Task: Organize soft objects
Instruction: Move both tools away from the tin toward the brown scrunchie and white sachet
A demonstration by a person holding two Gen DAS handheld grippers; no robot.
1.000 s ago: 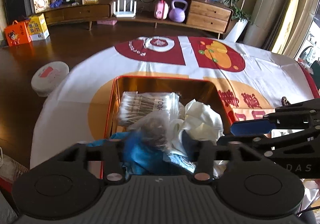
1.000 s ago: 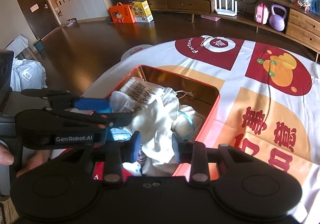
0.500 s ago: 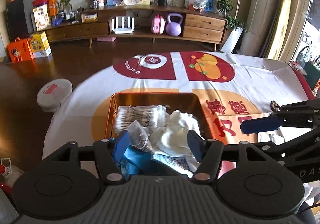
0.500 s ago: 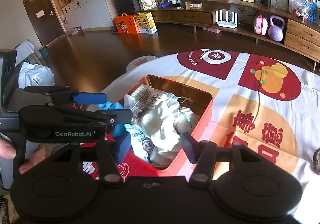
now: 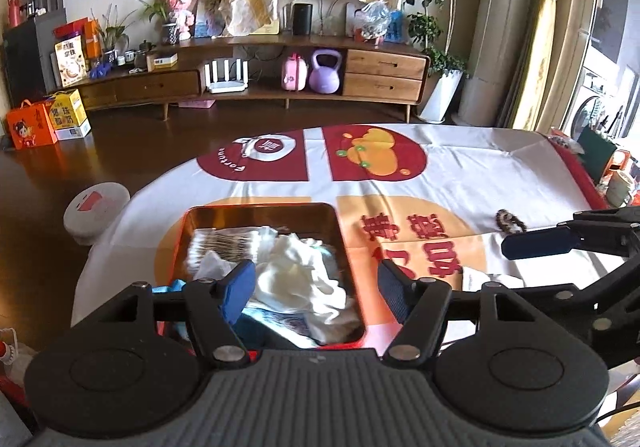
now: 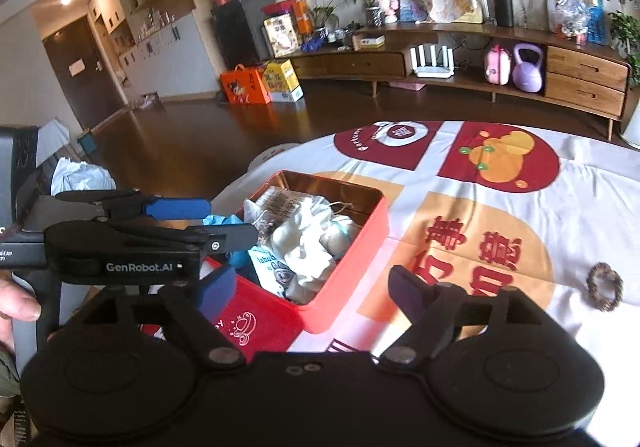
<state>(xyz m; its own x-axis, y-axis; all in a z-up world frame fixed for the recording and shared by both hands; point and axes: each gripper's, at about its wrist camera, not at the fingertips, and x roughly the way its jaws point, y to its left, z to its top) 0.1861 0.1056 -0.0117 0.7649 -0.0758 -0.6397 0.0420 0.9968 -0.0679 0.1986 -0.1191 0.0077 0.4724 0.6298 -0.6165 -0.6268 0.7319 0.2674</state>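
Change since earlier: both tongs have drawn back and up from the red tin [image 6: 352,267], and their blue pads, which sat close over the cloths, now stand spread apart.
Left tongs [image 5: 316,283]: jaws opening, fairly wide, nothing pressed between the pads; the tin's contents only show behind the gap.
Right tongs [image 6: 312,287]: jaws opening, wide, empty.
Soft objects: a white cloth [image 5: 296,271], a pack of cotton swabs [image 5: 224,243], something blue [image 6: 222,221] at the tin's near edge and a printed packet [image 6: 276,267] lie heaped inside the tin.
Done: most of the soft things appear gathered in the tin.
Left: a brown hair tie [image 6: 604,287] lies alone on the surface, well apart from the tin; a pale flat item [image 5: 492,281] near the right tongs is too hidden to name.
Surface: a round table under a white cloth [image 5: 460,175] printed with red and orange panels.
Room: dark wooden floor, a long low cabinet [image 5: 384,75] with a purple kettlebell [image 5: 326,73], curtains and potted plants behind.
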